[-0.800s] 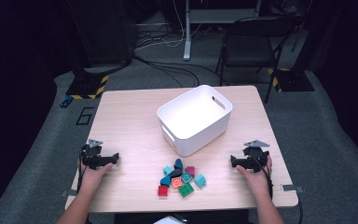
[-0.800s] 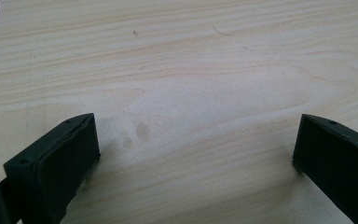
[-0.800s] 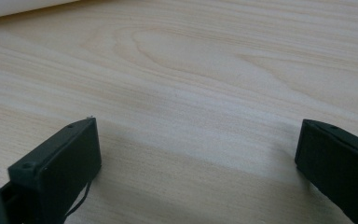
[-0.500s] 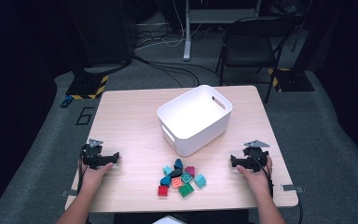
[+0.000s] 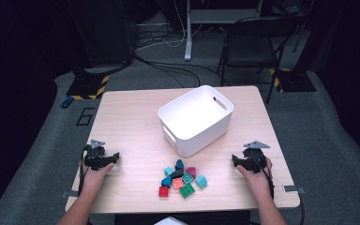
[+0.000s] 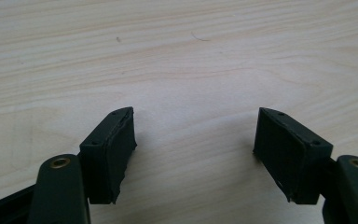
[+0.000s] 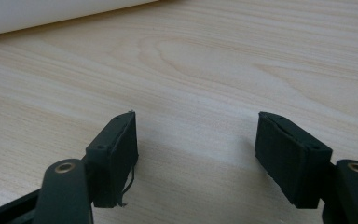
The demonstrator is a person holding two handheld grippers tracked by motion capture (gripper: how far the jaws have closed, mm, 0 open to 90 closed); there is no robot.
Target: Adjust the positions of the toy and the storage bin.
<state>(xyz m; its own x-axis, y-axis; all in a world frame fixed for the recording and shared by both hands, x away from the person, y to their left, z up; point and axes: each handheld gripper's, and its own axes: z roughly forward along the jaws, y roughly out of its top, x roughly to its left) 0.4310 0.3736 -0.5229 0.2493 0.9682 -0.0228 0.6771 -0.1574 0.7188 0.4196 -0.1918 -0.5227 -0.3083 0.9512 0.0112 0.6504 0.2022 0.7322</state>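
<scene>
A heap of small toy bricks (image 5: 180, 178), red, teal, green, maroon and orange, lies near the front middle of the wooden table (image 5: 131, 126). Behind it stands an empty white bin (image 5: 195, 119), turned at an angle. My left gripper (image 5: 114, 157) rests low at the table's front left, jaws apart over bare wood (image 6: 193, 135), nothing between them. My right gripper (image 5: 235, 161) rests at the front right, pointing toward the bricks. It too is open above bare wood (image 7: 196, 140). The bin's white wall (image 7: 51, 11) crosses the top left of the right gripper view.
Beyond the table lie a dark floor with cables (image 5: 159, 47), a black chair (image 5: 248, 47) at the back right, and yellow-black striped bases (image 5: 86, 86) on both sides. Bare tabletop stretches between each gripper and the brick heap.
</scene>
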